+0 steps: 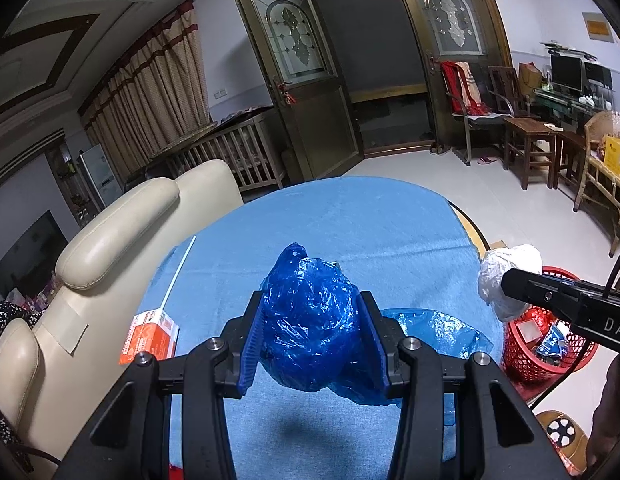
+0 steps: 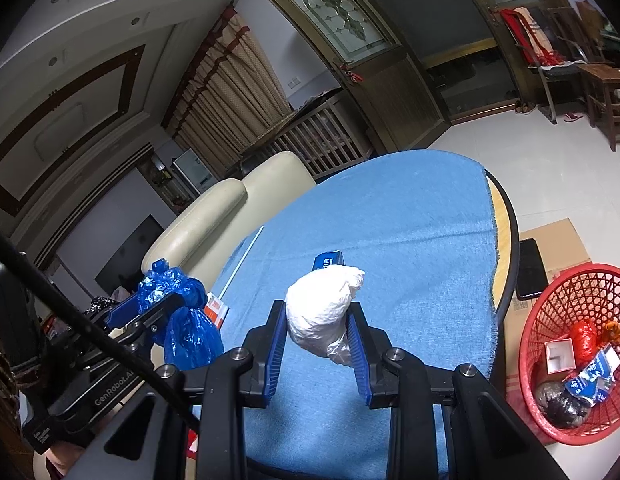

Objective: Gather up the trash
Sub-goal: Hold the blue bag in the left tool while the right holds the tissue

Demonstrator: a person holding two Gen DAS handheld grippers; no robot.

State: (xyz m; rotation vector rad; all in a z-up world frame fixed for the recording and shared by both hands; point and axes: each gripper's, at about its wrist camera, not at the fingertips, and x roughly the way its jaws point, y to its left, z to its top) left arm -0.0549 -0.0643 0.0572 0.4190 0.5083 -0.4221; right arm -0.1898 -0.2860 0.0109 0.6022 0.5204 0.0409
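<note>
My left gripper [image 1: 312, 334] is shut on a crumpled dark blue plastic bag [image 1: 310, 320] and holds it above the blue tablecloth [image 1: 350, 224]; it also shows in the right wrist view [image 2: 178, 304]. My right gripper [image 2: 318, 334] is shut on a crumpled white plastic bag [image 2: 322, 304], also above the cloth; the white bag shows in the left wrist view [image 1: 506, 276] at the right gripper's tip. A red mesh basket [image 2: 570, 304] with several pieces of trash stands on the floor to the table's right.
An orange carton [image 1: 150, 336] and a white stick [image 1: 178, 272] lie at the table's left edge. A light blue plastic bag [image 1: 438, 328] lies on the cloth. A small blue box [image 2: 330, 260] lies behind the white bag. A cream sofa [image 1: 110, 260] stands left. A phone [image 2: 530, 268] lies on cardboard.
</note>
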